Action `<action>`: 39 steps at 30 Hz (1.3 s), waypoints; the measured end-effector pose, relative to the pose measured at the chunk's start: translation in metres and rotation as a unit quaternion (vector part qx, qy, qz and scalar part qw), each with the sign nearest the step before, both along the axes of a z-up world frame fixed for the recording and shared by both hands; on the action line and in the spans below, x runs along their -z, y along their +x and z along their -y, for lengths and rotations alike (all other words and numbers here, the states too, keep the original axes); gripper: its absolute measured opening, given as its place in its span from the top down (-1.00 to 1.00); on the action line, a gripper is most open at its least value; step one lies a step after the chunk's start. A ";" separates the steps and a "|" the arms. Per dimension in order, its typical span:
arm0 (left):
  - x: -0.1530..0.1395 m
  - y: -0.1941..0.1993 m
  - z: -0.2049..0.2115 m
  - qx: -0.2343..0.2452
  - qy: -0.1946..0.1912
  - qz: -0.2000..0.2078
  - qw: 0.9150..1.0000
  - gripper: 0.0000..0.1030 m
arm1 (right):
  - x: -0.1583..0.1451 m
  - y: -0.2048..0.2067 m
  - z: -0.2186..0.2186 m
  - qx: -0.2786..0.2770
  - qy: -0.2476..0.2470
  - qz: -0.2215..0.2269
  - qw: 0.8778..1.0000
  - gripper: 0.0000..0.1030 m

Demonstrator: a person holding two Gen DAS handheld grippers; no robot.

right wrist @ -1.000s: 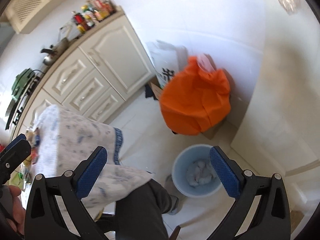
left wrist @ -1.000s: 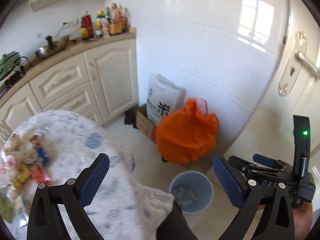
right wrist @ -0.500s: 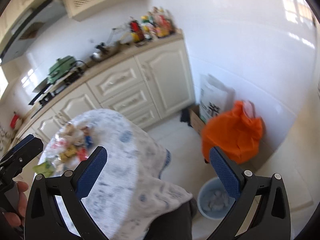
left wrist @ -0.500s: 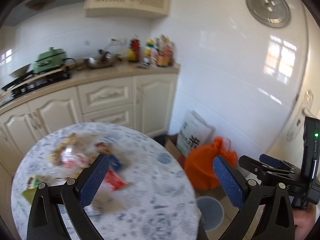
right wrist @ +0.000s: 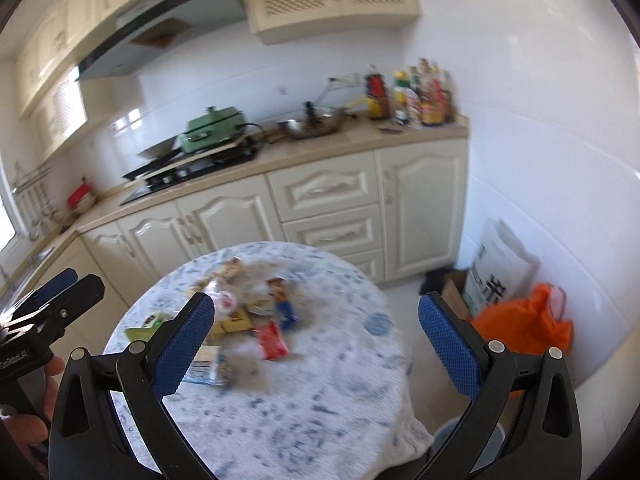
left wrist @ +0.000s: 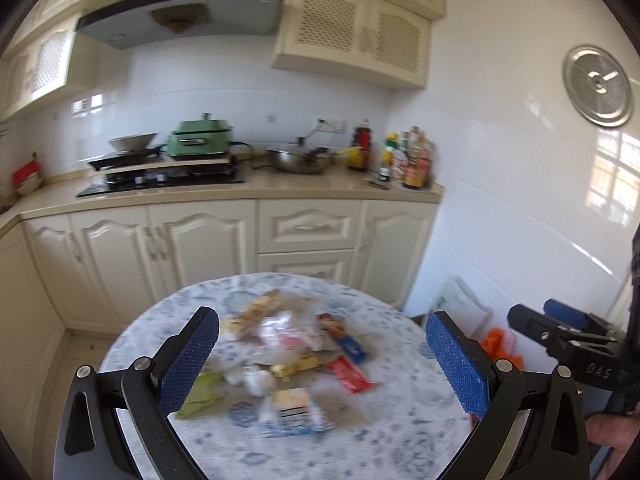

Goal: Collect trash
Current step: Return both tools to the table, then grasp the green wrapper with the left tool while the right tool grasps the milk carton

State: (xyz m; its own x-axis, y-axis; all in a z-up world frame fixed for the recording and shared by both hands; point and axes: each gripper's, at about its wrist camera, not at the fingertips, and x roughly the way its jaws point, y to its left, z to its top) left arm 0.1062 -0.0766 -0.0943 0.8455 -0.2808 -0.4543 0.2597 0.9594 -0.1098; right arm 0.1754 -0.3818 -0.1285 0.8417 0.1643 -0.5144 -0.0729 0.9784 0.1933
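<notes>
Round table (left wrist: 384,432), white cloth with blue speckles, stands near cream kitchen cabinets (left wrist: 200,244). Far counter: one green cooker (left wrist: 200,142), one steel wok (left wrist: 298,162), cluster of bottles (left wrist: 404,156), blurred, count unclear. Trash pile (left wrist: 292,348) of wrappers lies at table centre; one red wrapper (right wrist: 272,342), one blue wrapper (right wrist: 285,306). Orange bag (right wrist: 524,322) on floor, right. Left gripper (left wrist: 320,360) and right gripper (right wrist: 316,340) both wide apart, empty, above table.
</notes>
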 end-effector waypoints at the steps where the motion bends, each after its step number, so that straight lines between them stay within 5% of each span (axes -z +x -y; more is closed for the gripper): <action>1: 0.001 -0.002 -0.007 -0.008 0.000 0.000 1.000 -0.99 | -0.002 0.002 -0.007 -0.013 -0.001 0.006 1.000 -1.00; 12: 0.016 -0.002 -0.054 -0.084 0.003 -0.017 0.996 -0.99 | 0.002 0.024 -0.066 -0.069 -0.026 0.006 0.997 -1.00; 22: 0.062 0.035 -0.089 -0.123 0.019 -0.084 0.989 -0.98 | 0.074 0.052 -0.128 -0.128 -0.064 -0.088 0.986 -1.00; 39: 0.142 0.141 -0.087 -0.095 0.047 -0.160 0.981 -0.99 | 0.139 0.084 -0.167 -0.168 -0.079 -0.173 0.967 -1.00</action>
